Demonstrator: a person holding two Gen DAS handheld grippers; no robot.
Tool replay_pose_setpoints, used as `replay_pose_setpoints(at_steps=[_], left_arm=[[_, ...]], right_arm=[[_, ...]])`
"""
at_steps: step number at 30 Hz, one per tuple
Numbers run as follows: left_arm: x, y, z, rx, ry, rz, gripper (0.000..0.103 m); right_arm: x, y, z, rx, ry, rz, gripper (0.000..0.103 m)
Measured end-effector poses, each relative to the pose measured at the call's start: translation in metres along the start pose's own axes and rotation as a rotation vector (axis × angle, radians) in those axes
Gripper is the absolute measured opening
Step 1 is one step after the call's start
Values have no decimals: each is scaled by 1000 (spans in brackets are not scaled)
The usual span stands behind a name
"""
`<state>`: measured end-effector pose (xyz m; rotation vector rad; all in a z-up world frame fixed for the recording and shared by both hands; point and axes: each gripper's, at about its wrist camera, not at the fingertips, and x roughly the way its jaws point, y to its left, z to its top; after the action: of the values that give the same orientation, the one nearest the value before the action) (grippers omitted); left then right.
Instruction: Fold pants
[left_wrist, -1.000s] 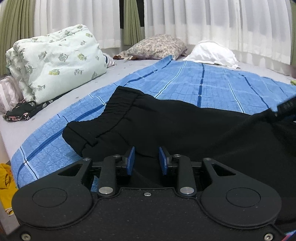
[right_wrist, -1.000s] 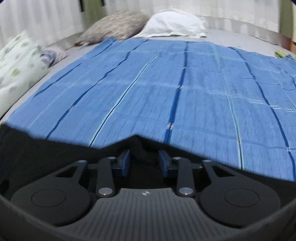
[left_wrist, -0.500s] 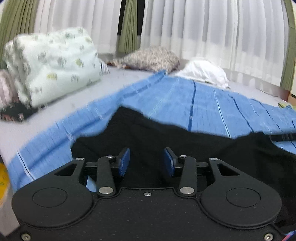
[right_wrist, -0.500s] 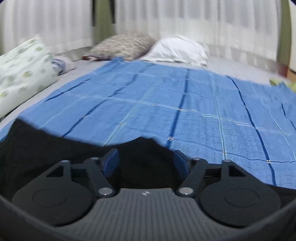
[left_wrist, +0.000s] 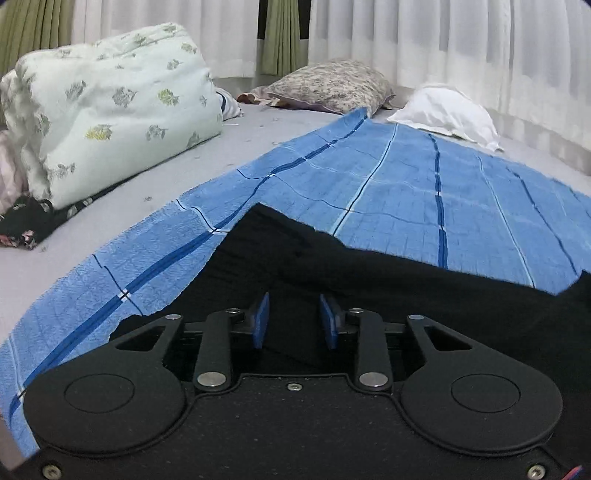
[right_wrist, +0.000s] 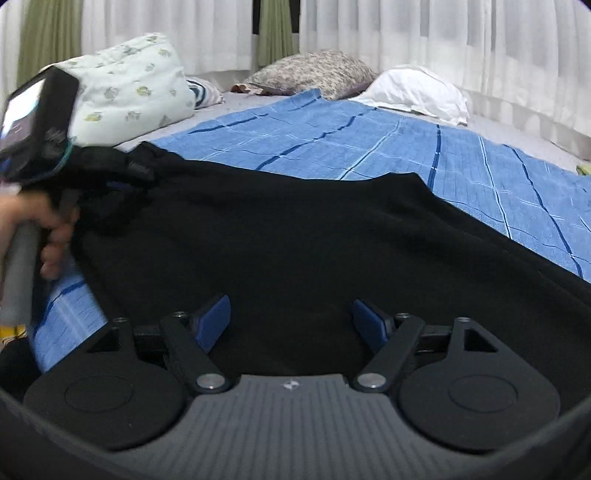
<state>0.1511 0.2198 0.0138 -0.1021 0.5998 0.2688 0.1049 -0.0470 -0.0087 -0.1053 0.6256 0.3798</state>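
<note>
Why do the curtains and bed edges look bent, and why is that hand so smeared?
Left wrist view: the fisheye lens bows the curtains and blanket; focus is sharp and the light soft and even. Right wrist view: same bowing; the hand at the left edge is motion-blurred, and the black pants show almost no detail.

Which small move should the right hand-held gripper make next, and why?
Probably lower the right hand-held gripper and close it on the black pants. Its fingers stand wide apart with the cloth spread just ahead of them, while the left hand-held gripper seems to hold cloth between its pads.
</note>
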Motion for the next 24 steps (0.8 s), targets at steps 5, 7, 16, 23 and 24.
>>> replay_pose_setpoints(at_steps=[5,7,16,23,24], left_arm=[[11,4,4,7,0,12,25],[12,7,4,3,0,4,25],[11,11,0,-9,-9,-16,25],[10,2,-3,31,-20,3,25],[10,1,-3,38,-20,7,25]], right_arm=[[-10,1,-9,1,-9,31,85],[-14,-2,-12,-6,-13,31,85],[-74,-126,-57,190,-12,-274,88],[-143,-254,-106,337,19,-577,90],[-151,-271,-111,362,40,-621,93]])
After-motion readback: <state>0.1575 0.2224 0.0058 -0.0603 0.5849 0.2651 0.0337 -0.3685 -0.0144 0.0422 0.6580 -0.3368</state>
